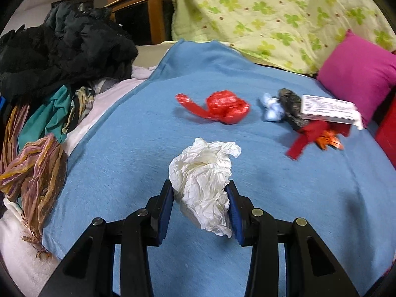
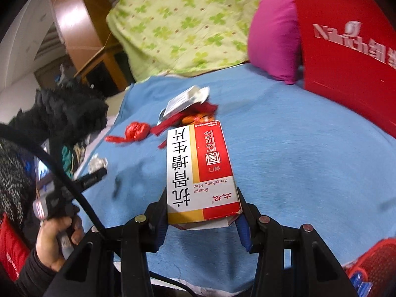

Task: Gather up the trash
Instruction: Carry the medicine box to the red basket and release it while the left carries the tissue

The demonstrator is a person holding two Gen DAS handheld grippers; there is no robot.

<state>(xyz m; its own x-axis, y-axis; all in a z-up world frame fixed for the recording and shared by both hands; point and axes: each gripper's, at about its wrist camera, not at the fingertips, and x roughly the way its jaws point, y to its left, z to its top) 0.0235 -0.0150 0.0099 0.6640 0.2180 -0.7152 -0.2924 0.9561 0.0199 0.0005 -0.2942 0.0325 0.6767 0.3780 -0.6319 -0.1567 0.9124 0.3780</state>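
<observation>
here we hold both finds lifted off the blue bed [image 1: 118, 153] for carrying away: our left gripper [image 1: 201, 193] is clamped on the crumpled tissue [image 1: 203, 173], our right gripper [image 2: 201, 212] on the medicine box [image 2: 198, 170]; the red wrapper [image 1: 222, 106] waits farther back.

On the bed [image 1: 321, 198] lie 1 red plastic wad [image 1: 222, 107], 1 small blue-white wad [image 1: 272, 110], 1 dark bundle [image 1: 290, 106], 1 white box [image 1: 326, 110], 1 red ribbon [image 1: 311, 133] and 1 orange wrapper [image 1: 330, 142]. There is 1 white paper wad [image 1: 203, 185] and 1 red-and-white box [image 2: 200, 173], each in 1 of the 2 grippers [image 1: 201, 210] [image 2: 201, 219]. Around them are 1 pink pillow [image 1: 358, 71], 1 flowered quilt [image 1: 272, 12], 1 red bag [image 2: 346, 37] and 1 clothes pile [image 1: 61, 61].
</observation>
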